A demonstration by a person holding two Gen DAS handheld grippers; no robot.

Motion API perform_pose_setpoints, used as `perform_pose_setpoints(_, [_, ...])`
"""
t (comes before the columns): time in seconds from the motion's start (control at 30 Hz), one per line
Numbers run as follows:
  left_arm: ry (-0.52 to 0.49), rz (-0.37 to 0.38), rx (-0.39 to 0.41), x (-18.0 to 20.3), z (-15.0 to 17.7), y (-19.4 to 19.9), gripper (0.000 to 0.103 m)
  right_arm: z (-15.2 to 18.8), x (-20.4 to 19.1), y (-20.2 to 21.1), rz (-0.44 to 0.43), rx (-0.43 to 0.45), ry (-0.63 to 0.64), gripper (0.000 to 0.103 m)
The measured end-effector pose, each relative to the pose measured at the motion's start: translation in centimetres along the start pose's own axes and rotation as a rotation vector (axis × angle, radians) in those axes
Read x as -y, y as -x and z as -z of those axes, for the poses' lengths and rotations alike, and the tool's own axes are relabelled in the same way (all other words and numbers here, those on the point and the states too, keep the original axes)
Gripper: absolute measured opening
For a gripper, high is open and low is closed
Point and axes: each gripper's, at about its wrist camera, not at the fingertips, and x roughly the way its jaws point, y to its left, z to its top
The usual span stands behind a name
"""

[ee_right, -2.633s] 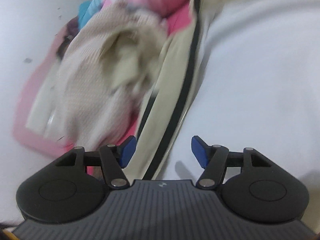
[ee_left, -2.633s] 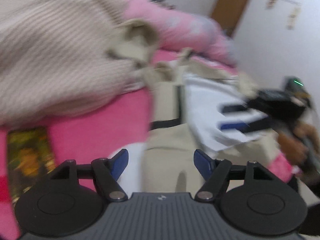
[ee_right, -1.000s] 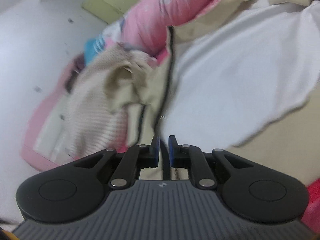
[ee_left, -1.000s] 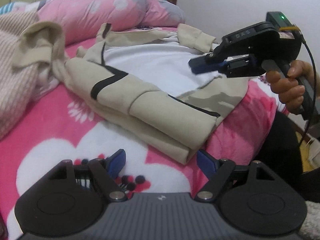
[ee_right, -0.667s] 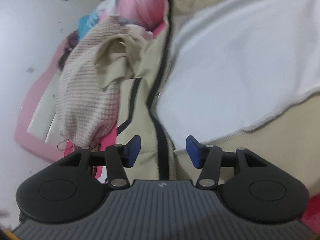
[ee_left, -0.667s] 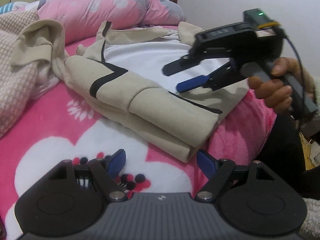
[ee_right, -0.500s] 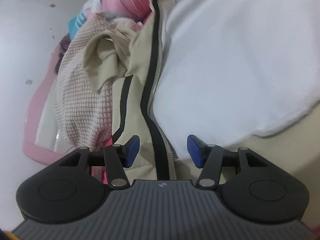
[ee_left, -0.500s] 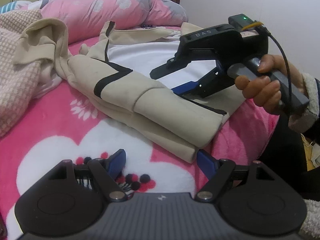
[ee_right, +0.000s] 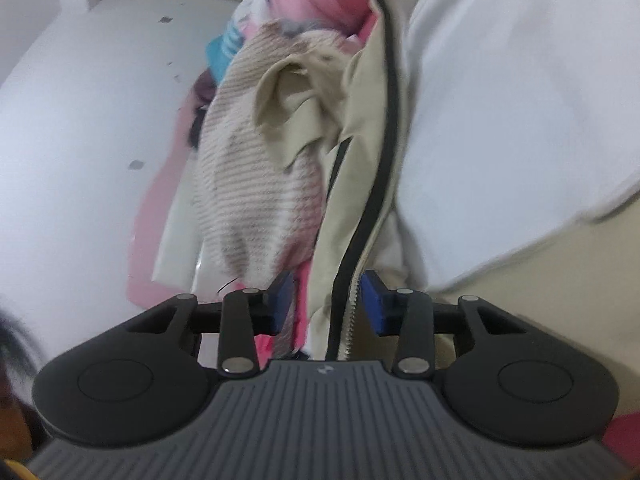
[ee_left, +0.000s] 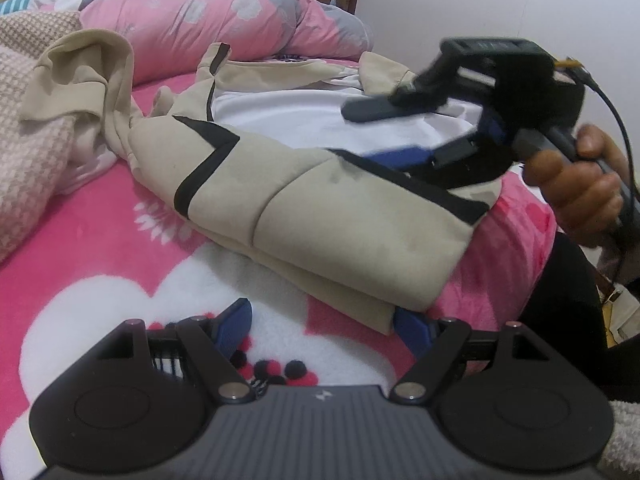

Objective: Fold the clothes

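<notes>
- Looking at the beige jacket (ee_left: 320, 200), it's lying on the bed (ee_left: 100, 240) just ahead of my left gripper (ee_left: 324, 324), opened out with its white lining (ee_left: 288, 120) up and one side already folded over.
- It looks soft and floppy with a bit of padding, so I reckon it'll sag wherever it isn't held. The zipper edge (ee_right: 352, 280) with the black trim is the firmest bit to pinch; the slick-looking lining could slide.
- Left gripper has its jaws wide apart with nothing in them, the folded hem corner just past the right-hand pad.
- Right gripper (ee_right: 326, 300) has just been narrowing its jaws, with the zipper edge sitting between the pads. There's a gap on both sides, so no clamp yet.
- Left wrist view gives me the whole layout, plus the hand (ee_left: 580, 192) on the right gripper and the pink duvet (ee_left: 224, 28) beyond. The right wrist view is the only one showing the zipper teeth up close, with the knitted sweater (ee_right: 256, 184) off to its left.
</notes>
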Motion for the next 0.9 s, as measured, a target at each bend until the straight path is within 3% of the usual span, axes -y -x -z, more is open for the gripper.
perform_pose_setpoints(0.17, [0.001,-0.009,0.005,0.1,-0.2,0.1,0.079,1.4,-0.1,-0.8,0.003,-0.053,0.016,0.037])
perform_pose_setpoints(0.2, [0.001,-0.012,0.004,0.2,-0.3,0.1,0.079,1.4,-0.3,-1.0,0.004,-0.047,0.028,0.028])
perform_pose_setpoints(0.23, [0.0,-0.014,0.003,0.3,-0.4,0.1,0.079,1.4,-0.7,-1.3,0.018,-0.037,0.045,0.012])
perform_pose_setpoints(0.3, [-0.018,-0.012,-0.001,0.7,-0.5,0.2,0.08,1.0,-2.1,-1.5,0.046,0.007,0.093,0.005])
perform_pose_setpoints(0.37, [-0.056,-0.003,0.001,1.4,-0.6,0.4,0.088,0.3,-3.9,-1.0,0.04,0.073,0.144,0.005])
perform_pose_setpoints(0.53, [-0.108,-0.024,0.033,3.1,-1.5,0.0,0.09,-0.7,-6.2,4.3,-0.066,0.311,0.21,0.005])
perform_pose_setpoints(0.67, [-0.194,-0.11,0.057,5.0,-2.4,-1.1,0.088,0.2,-3.8,6.5,-0.048,0.38,0.114,0.005])
perform_pose_setpoints(0.9, [-0.512,-0.282,0.042,9.6,-1.2,-3.5,0.074,0.9,-1.7,7.3,-0.054,0.437,0.052,0.005])
